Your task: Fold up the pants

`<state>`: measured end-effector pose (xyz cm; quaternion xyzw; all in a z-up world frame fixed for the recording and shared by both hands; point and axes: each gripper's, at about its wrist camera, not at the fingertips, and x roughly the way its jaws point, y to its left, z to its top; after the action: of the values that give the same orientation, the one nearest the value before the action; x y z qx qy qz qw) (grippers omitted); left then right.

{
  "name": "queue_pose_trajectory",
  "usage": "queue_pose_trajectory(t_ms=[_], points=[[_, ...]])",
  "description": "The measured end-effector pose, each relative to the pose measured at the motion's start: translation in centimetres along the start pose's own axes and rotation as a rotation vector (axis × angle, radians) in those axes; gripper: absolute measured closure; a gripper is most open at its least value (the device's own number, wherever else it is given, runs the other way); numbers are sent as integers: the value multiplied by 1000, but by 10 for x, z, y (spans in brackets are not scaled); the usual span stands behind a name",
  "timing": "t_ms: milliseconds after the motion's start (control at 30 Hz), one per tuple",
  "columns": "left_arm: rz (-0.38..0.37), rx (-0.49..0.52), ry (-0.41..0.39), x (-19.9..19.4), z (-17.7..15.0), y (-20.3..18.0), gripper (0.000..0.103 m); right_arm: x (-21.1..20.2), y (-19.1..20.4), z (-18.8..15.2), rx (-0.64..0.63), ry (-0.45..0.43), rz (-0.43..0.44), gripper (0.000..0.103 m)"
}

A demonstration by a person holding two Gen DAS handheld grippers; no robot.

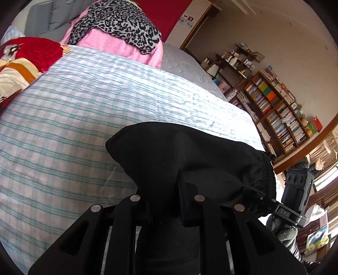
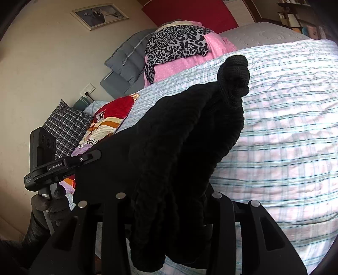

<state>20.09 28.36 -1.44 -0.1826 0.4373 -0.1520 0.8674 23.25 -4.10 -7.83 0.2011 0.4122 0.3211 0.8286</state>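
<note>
Now both my claws, left claw [image 1: 169, 209] and right claw [image 2: 169, 211], pinch the black pants [image 1: 190, 152] above the bed [image 1: 84, 118] toward twelve o'clock, ready to lay them flat.

The black pants [image 2: 179, 137] bury both sets of jaws, so no fingertips show. The bookshelf [image 1: 276, 114] spines are too small to read, and the framed photo [image 2: 99, 15] is cut off at the top.

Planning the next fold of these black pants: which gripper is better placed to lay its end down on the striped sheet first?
Left, probably. The left gripper pinches a flat, smooth part of the black pants; the right gripper clamps a thick, bunched wad above the striped sheet.
</note>
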Motion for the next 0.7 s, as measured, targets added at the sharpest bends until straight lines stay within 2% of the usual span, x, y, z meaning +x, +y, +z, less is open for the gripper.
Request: queue_pose_trajectory(t_ms=[200, 400, 500, 633, 700], points=[[72, -55, -6, -27, -10, 56, 87, 61, 36, -6, -13, 82, 16, 63], [91, -125, 76, -11, -37, 99, 86, 94, 30, -26, 3, 162, -48, 63], [96, -157, 103, 0, -48, 109, 73, 99, 21, -34, 16, 186, -71, 63], [157, -72, 142, 10, -53, 105, 54, 104, 15, -39, 21, 204, -98, 59], [165, -56, 159, 11, -52, 105, 49, 102, 12, -40, 26, 203, -105, 48]])
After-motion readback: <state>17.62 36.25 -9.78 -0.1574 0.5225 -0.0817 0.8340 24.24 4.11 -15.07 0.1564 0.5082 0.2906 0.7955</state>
